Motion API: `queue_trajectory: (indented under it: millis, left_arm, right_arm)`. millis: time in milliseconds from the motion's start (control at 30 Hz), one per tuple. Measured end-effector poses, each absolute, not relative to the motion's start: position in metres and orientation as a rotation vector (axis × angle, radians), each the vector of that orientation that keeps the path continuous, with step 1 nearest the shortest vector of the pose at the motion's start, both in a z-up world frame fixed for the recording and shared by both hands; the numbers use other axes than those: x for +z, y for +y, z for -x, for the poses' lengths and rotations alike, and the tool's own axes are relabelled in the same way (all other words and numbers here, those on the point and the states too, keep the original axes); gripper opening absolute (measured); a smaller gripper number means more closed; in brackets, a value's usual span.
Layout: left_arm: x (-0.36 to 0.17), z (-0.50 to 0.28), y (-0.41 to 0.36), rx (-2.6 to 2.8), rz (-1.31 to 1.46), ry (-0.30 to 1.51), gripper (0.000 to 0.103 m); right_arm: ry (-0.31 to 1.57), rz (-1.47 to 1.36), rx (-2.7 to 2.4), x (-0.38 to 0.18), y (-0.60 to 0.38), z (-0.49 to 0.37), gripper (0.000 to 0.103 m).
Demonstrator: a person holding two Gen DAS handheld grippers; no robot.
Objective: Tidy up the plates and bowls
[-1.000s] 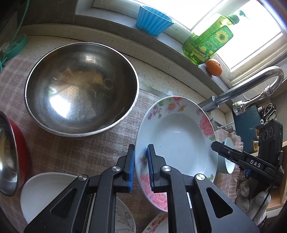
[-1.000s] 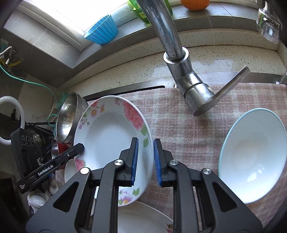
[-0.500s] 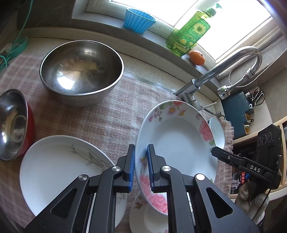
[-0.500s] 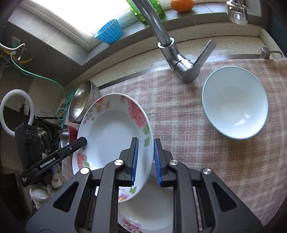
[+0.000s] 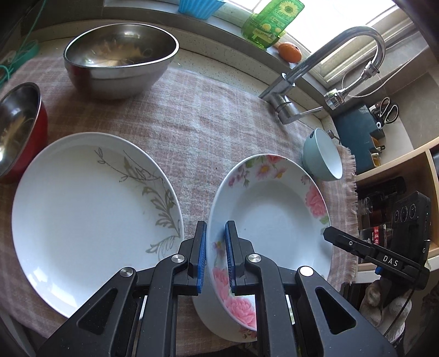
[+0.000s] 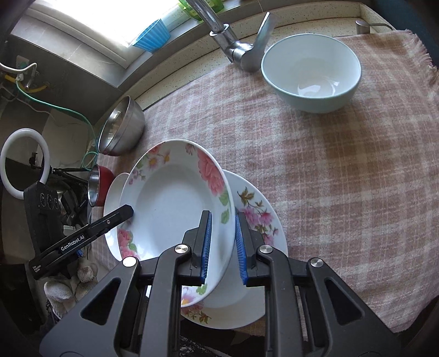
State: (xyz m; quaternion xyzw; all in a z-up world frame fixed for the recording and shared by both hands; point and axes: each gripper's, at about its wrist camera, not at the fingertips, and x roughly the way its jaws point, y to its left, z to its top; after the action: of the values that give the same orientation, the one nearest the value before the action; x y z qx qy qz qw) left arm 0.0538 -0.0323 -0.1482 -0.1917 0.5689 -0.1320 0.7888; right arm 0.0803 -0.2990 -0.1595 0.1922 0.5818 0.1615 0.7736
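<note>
A deep plate with pink flowers (image 5: 277, 219) (image 6: 170, 203) hangs tilted above the cloth, held from both sides. My left gripper (image 5: 215, 233) is shut on its near-left rim, and my right gripper (image 6: 222, 222) is shut on its right rim. Under it lies another floral plate (image 6: 255, 219), flat on the cloth. A large white plate with a leaf pattern (image 5: 87, 208) lies to the left. A pale blue bowl (image 6: 311, 71) (image 5: 323, 156) stands by the tap. A big steel bowl (image 5: 118, 57) and a red-sided steel bowl (image 5: 19, 129) sit at the left.
A pink checked cloth (image 6: 329, 170) covers the counter. The tap (image 5: 323, 66) rises at the back. On the sill stand a green bottle (image 5: 271, 22), an orange (image 5: 289, 52) and a blue cup (image 6: 151, 38). A knife block with scissors (image 5: 362, 131) and shelves lie to the right.
Both grippers have carried the flowered plate back toward the near edge, away from the tap and the big steel bowl. It now hangs over the other floral plate, beside the leaf plate.
</note>
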Motion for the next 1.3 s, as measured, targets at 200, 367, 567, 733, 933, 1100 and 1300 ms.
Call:
queue_trajectory:
  millis: [200,367,567,733,933,1100,1300]
  left_arm:
    - [-0.154,-0.043,-0.040,-0.301,0.391,1.244,0.012]
    - [-0.156,-0.038,-0.045,-0.309,0.362,1.256,0.011]
    - [-0.162,-0.035,-0.048,-0.311,0.344,1.275,0.012]
    - [-0.164,-0.033,-0.051,-0.314,0.328,1.282,0.012]
    - [-0.165,-0.034,-0.054,-0.314,0.302,1.284,0.012]
    - [-0.164,-0.034,-0.059,-0.315,0.266,1.286,0.012]
    - [-0.164,-0.034,-0.061,-0.311,0.253,1.289,0.012]
  right_arm:
    - [1.277,-0.416,0.335,-0.166,-0.307,-0.063,0.018]
    - [1.299,-0.417,0.325,-0.175,-0.308,-0.055,0.018]
    - [1.315,-0.421,0.320,-0.182,-0.310,-0.050,0.018]
    - [1.317,-0.406,0.311,-0.183,-0.309,-0.051,0.018]
    - [1.319,-0.397,0.301,-0.185,-0.307,-0.051,0.018]
    - [1.308,-0.358,0.287,-0.181,-0.306,-0.050,0.018]
    - [1.314,-0.369,0.290,-0.182,-0.309,-0.052,0.019]
